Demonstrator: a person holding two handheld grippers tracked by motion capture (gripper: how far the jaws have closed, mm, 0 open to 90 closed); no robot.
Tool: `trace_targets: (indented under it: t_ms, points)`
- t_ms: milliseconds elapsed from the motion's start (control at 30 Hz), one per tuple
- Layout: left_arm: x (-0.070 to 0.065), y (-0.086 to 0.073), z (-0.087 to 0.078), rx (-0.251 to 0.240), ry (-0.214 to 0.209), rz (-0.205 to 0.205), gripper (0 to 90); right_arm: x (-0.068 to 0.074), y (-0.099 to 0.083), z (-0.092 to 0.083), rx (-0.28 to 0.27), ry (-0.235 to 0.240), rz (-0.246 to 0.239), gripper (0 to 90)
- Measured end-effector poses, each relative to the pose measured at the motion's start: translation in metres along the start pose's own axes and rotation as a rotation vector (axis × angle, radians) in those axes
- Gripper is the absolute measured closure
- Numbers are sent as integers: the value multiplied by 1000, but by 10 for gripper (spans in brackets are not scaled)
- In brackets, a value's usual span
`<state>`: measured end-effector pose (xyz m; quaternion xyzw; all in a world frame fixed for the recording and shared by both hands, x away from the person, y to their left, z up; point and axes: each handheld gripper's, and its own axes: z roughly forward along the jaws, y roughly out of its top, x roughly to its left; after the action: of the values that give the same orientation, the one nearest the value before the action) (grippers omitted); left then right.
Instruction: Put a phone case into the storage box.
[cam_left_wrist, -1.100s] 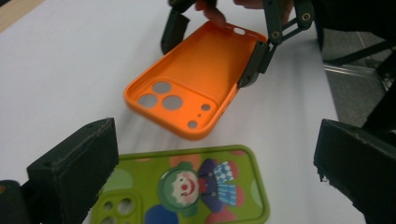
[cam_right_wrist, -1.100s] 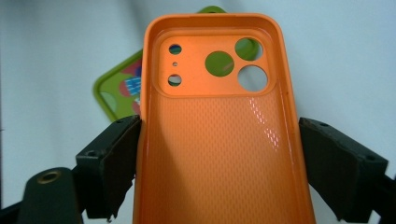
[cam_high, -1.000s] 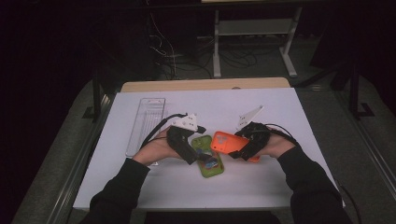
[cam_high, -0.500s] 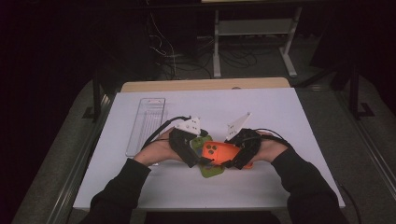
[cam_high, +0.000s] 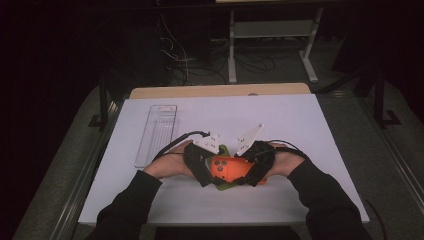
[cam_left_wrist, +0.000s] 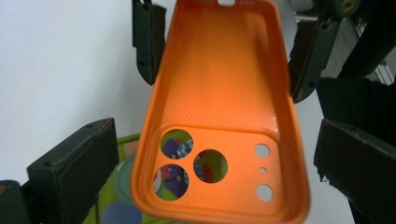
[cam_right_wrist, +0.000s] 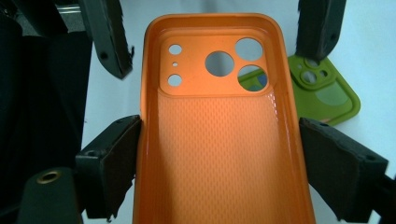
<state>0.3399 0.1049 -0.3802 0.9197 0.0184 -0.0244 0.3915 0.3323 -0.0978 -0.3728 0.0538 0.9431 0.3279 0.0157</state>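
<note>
High view: the orange phone case (cam_high: 227, 169) sits near the middle of the white table (cam_high: 310, 125), between the left gripper (cam_high: 202, 162) and right gripper (cam_high: 252, 167), above a green case (cam_high: 226, 186).

Left gripper view: the orange phone case's camera end lies between the own jaws, which stand apart and clear of its rims.

Right gripper view: the right gripper's pads (cam_right_wrist: 109, 163) are clamped on the case's long sides; the green case lies far right.

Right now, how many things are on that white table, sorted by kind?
Phone cases: 2, an orange rubbery phone case and a green phone case with a colourful pattern
Clear plastic trays: 1, a long clear plastic tray
Hand-held grippers: 2, left gripper and right gripper
Total: 5
</note>
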Motion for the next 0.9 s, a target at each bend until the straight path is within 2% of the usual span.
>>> trace_targets:
  t_ms: [133, 167, 367, 400, 433, 467, 733, 800, 900]
  points:
    - [-2, 0, 3, 24, -8, 12, 0, 3, 2, -1, 0, 5, -1, 150]
    - [0, 1, 2, 44, -6, 36, 0, 4, 2, -1, 8, 13, 17, 150]
    - [-2, -1, 6, 52, -8, 22, 0, 4, 2, -2, 8, 10, 18, 150]
    - [-3, -1, 6, 59, -11, 20, 0, 3, 2, -1, 0, 10, 6, 150]
    - [-3, -1, 6, 58, -9, 26, 22, 2, 3, -1, -11, 4, -15, 150]
    - [-3, -1, 7, 60, -8, 27, 48, 2, 3, -1, -9, 5, -12, 150]
    - [-3, -1, 8, 65, -8, 30, 67, 3, 3, 0, -9, 8, -12, 150]
    - [-3, -1, 8, 63, -10, 33, 113, 3, 3, 0, -8, 8, -11, 150]
    - [-3, -1, 7, 61, -12, 35, 136, 3, 3, -1, -9, 11, -14, 150]
